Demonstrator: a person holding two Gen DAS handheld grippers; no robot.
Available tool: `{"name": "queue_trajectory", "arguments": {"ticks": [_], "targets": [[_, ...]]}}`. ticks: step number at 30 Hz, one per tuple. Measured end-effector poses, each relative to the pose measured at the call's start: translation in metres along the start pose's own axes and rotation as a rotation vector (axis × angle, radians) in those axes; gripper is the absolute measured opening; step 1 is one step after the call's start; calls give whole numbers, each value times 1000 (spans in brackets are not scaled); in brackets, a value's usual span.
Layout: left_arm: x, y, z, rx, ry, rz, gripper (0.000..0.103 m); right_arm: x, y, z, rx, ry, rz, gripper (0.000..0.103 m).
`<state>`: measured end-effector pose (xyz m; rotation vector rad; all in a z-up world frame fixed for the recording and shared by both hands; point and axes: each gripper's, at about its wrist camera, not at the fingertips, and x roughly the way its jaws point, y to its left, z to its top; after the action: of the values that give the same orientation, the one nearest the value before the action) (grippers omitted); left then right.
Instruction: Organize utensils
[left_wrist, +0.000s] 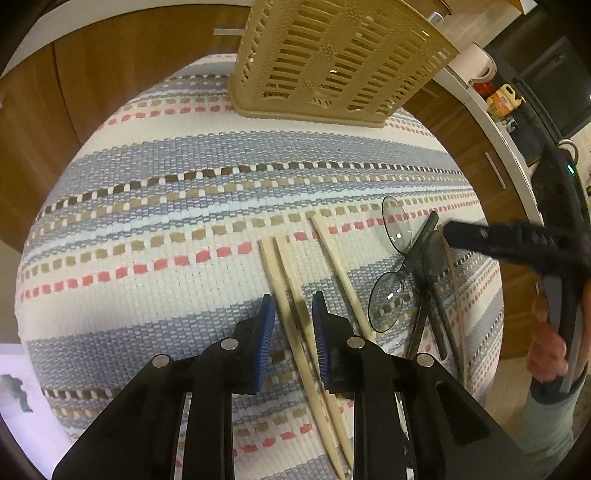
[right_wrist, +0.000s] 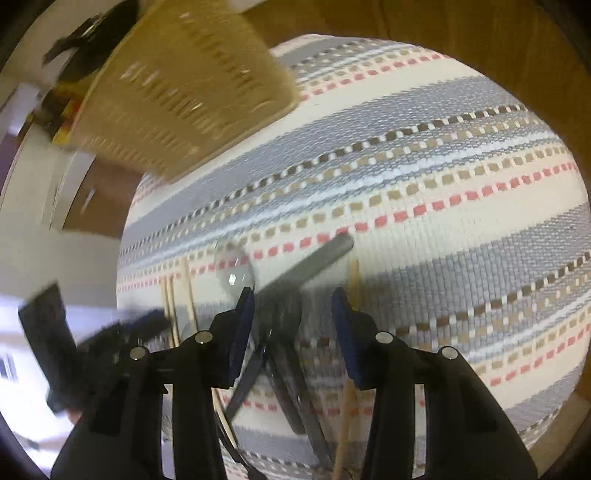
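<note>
1. Nearest in the left wrist view, the left tool (left_wrist: 293, 317) is seen with its blue pads narrowly apart, straddling two wooden sticks (left_wrist: 291, 295) that lie on the striped cloth (left_wrist: 147, 221). Whether the pads already press on the wood cannot be told; no lift is shown.
2. In the right wrist view, the right tool (right_wrist: 293, 314) is held moderately apart over the dark-handled utensils (right_wrist: 291, 369). A grey handle (right_wrist: 314, 258) and a clear spoon (right_wrist: 236, 269) lie just ahead. The view is blurred, and no contact is shown.
3. A third wooden stick (left_wrist: 340, 273) and another clear spoon (left_wrist: 388, 306) are seen lying beside the pile.
4. Farthest on the worktop, the beige basket (left_wrist: 332, 62) stands on the cloth; nothing can be seen inside it.
5. The task is judged barely begun: every utensil in view remains on the cloth, and all are left to be moved.
</note>
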<state>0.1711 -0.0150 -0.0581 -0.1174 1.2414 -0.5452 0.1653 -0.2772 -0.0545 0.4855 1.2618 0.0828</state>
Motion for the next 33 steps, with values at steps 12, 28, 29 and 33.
{"name": "queue_trajectory", "arguments": {"ticks": [12, 28, 29, 33], "targets": [[5, -5, 5, 48, -15, 12, 19, 30, 42, 12, -27, 5, -242, 30], [3, 8, 3, 7, -7, -28, 5, 24, 85, 10, -242, -1, -289, 1], [3, 13, 5, -12, 0, -47, 4, 21, 82, 11, -255, 1, -294, 1], [3, 23, 6, -48, 8, -81, 4, 19, 70, 11, -308, -18, -343, 1]]}}
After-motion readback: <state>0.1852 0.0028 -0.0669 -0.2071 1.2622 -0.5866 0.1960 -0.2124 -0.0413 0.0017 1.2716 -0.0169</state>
